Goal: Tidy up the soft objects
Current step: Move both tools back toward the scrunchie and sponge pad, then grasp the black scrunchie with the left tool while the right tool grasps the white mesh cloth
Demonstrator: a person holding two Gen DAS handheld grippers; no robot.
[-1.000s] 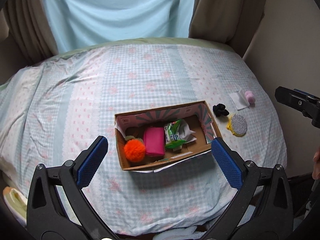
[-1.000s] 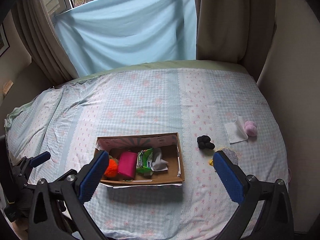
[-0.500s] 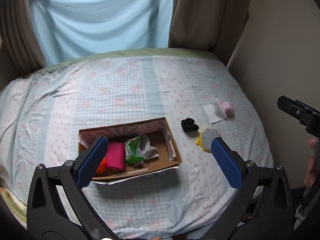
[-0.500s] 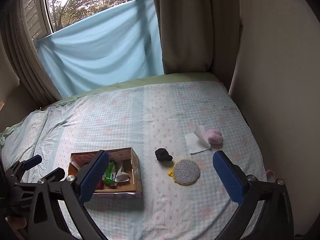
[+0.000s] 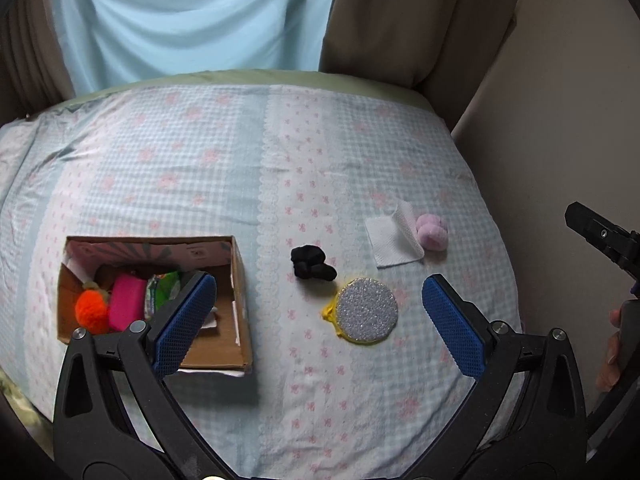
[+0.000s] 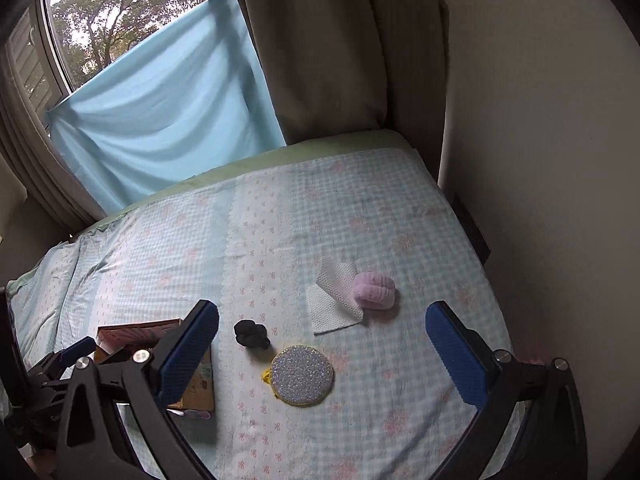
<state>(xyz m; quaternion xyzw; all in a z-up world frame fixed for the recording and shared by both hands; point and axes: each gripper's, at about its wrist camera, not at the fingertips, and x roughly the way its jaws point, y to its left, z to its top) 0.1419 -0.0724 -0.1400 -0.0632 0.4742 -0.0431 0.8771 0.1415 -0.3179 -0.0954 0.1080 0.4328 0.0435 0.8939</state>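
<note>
A cardboard box [image 5: 238, 280] on the bed holds an orange pom-pom [image 5: 91, 311], a pink sponge [image 5: 127, 306] and a green packet [image 5: 164, 285]. To its right lie a black scrunchie [image 5: 312, 263], a round silver scrubber [image 5: 366, 310], a white cloth [image 5: 394, 236] and a pink puff [image 5: 431, 232]. My left gripper [image 5: 320, 320] is open and empty above the scrubber. My right gripper [image 6: 320, 352] is open and empty above the scrubber [image 6: 302, 374], the scrunchie [image 6: 251, 333], the cloth [image 6: 334, 300] and the puff [image 6: 375, 291].
The bed has a blue checked sheet [image 5: 200, 152]. A wall [image 6: 540, 160] runs along its right edge. Curtains [image 6: 320, 40] and a blue drape [image 6: 160, 92] hang behind. The box [image 6: 200, 380] sits at the left in the right wrist view.
Both grippers have swung to the right, away from the box and toward the loose items. Both have stayed open and empty.
</note>
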